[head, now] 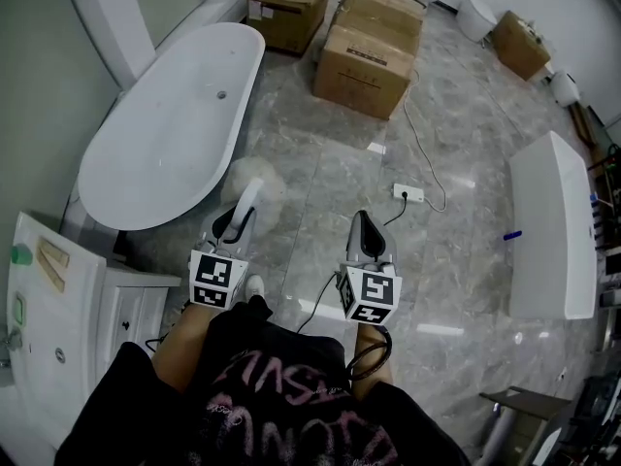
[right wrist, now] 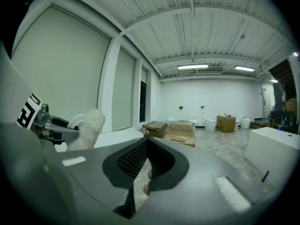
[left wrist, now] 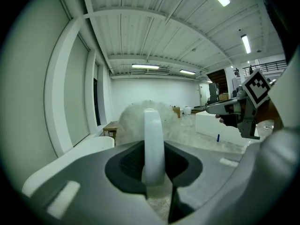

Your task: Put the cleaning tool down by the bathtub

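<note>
Left gripper (head: 237, 223) clamped on white fluffy plastic-handled duster (head: 258, 187), centre frame; right gripper (head: 367, 239) closed, empty. Lower duster onto grey tile floor (head: 320, 163) beside white oval bathtub (head: 160, 144), upper left, before releasing.

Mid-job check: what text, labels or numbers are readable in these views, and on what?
Black shirt: pink lettering, upside down and creased, not readable.
Cardboard box: pale label on its side, too small to read.
Cubes on the left gripper and right gripper: square marker patterns only, no words.
Nothing else carries legible text.
</note>
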The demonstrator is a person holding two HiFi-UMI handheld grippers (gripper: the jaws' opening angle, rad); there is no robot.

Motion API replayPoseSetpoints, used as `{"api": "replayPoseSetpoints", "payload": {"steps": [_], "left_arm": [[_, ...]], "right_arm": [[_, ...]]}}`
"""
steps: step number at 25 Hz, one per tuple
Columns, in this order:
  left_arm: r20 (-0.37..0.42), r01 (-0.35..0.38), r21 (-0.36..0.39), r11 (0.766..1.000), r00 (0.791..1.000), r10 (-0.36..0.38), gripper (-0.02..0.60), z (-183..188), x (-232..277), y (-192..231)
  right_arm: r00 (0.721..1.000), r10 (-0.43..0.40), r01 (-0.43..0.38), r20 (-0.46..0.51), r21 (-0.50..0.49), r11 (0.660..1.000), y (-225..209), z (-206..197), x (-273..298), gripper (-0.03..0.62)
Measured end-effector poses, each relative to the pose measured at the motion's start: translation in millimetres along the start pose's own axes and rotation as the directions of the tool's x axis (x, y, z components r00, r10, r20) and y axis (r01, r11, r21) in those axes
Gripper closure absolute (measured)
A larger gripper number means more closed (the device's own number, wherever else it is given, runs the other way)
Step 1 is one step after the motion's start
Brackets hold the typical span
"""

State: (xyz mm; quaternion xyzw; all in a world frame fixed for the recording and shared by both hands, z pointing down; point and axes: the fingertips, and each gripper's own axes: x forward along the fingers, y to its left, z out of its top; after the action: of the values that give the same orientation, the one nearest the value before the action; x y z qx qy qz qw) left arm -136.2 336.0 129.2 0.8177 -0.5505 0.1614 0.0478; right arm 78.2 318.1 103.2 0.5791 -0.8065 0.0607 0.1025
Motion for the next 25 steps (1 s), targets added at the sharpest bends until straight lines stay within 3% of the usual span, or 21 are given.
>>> {"api": "replayPoseSetpoints", "payload": {"steps": [15, 25], "left_arm": [[-0.006, 0.131, -0.027, 0.991, 0.991, -0.131, 0.497, -7, 45, 60], [-0.013, 0.124, -0.014, 0.992, 0.992, -0.125, 0.497, -3, 96, 83]], "right_arm": [[0.995, -0.098, 0.097, -0.029, -0.035, 0.995, 26, 8, 57, 0.574], [0.994, -0.102, 0.101, -0.048, -0.028, 0.995, 3, 3, 107, 0.574]]}}
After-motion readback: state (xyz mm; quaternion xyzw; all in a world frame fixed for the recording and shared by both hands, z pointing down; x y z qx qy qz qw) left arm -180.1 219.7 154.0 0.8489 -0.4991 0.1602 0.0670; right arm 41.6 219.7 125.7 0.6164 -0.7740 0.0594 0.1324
